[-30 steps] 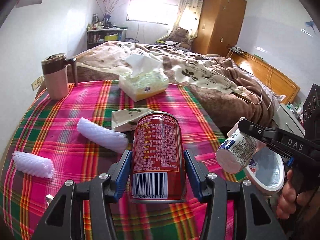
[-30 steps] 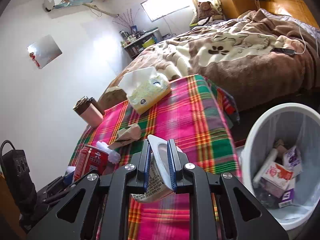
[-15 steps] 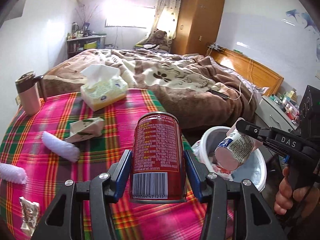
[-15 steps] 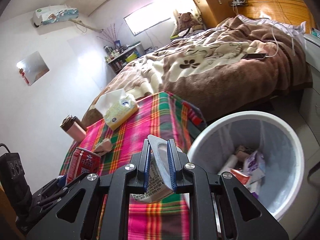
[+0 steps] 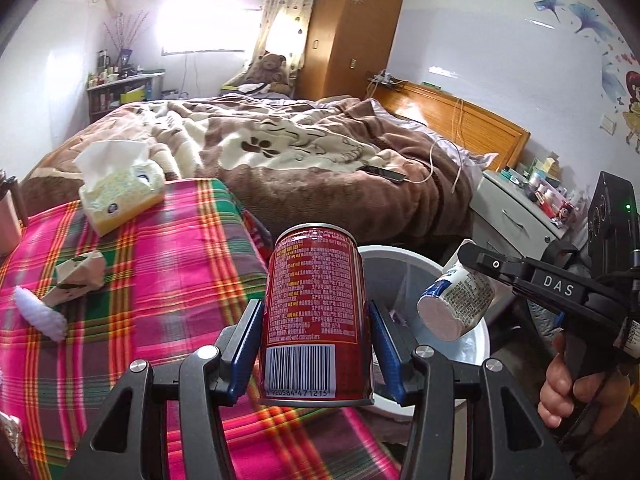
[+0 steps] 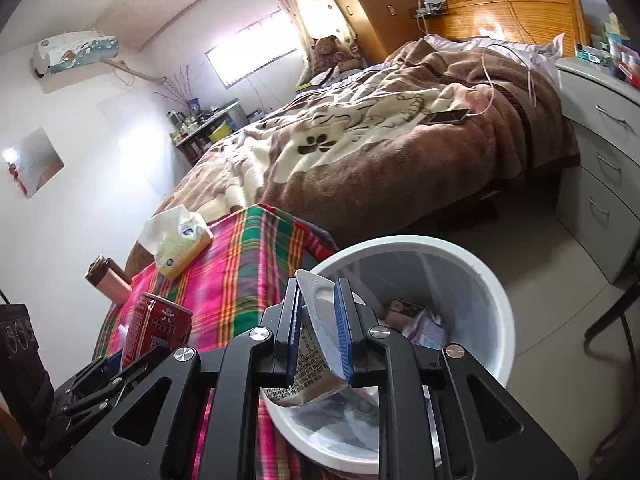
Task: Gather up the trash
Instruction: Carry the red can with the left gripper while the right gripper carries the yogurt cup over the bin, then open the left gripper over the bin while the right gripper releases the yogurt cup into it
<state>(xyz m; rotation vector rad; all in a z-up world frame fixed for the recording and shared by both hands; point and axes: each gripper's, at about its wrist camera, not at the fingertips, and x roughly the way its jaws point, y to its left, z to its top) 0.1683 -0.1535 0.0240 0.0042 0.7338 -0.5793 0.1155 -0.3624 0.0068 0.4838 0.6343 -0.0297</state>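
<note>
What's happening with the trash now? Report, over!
Left tool shut on red can. Right tool shut on yogurt cup, held over white bin. Nothing blocking the drop. Wrappers on plaid table not yet collected.

Drink can (image 5: pixel 316 320): red, white print, black-and-white barcode. Yogurt cup (image 5: pixel 456 300): white, blue and black print. Left gripper (image 5: pixel 314 344): black frame, blue pads. Right gripper (image 6: pixel 318 334): same colours. Waste bin (image 6: pixel 496 300): white rim, grey liner. Tablecloth (image 5: pixel 160 264): pink, green, yellow plaid. Tissue box (image 5: pixel 120 196): yellow-and-white pattern. Blanket (image 5: pixel 320 160): brown, cream with paw prints. Wardrobe (image 5: pixel 352 32): orange-brown wood.
</note>
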